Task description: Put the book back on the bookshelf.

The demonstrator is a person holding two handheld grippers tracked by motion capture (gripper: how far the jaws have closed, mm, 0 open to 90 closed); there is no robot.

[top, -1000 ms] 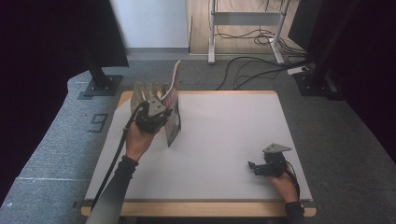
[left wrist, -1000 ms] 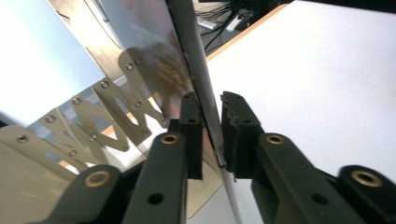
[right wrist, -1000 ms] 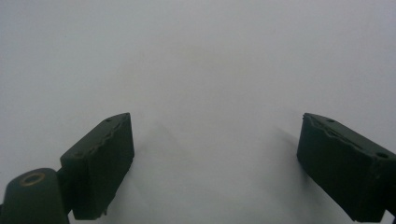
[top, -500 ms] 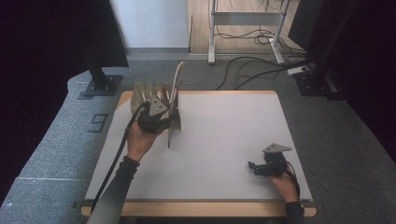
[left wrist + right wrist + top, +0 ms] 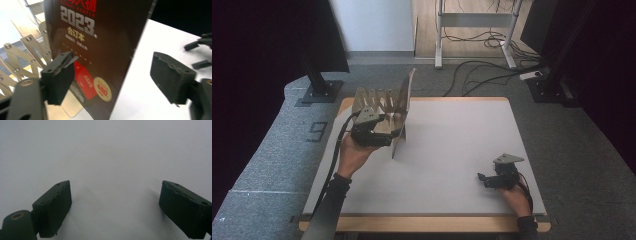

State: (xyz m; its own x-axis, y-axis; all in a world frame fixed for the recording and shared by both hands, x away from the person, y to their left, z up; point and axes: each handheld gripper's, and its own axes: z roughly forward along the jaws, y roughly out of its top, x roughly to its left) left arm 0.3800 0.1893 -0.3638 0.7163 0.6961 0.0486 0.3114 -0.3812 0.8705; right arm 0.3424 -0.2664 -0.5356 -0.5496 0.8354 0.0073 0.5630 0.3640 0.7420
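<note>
- Presently, the left gripper is at the far left of the white table, beside a metal folding rack; its jaws have just been opening and now stand wide.
- A dark book stands upright between these jaws, leaning toward the rack; in the left gripper view the left pad lies just against the cover, while the right pad is well apart from it; the book is not clamped.
- The cover carries "2023" in pale print and a red panel low down, near the left pad.
- The rack's riveted slats rise behind and to the left of the left gripper.
- The right gripper rests low on the table, near its front right corner, well apart from the book; its jaws stand wide over bare table surface, with nothing between them.
</note>
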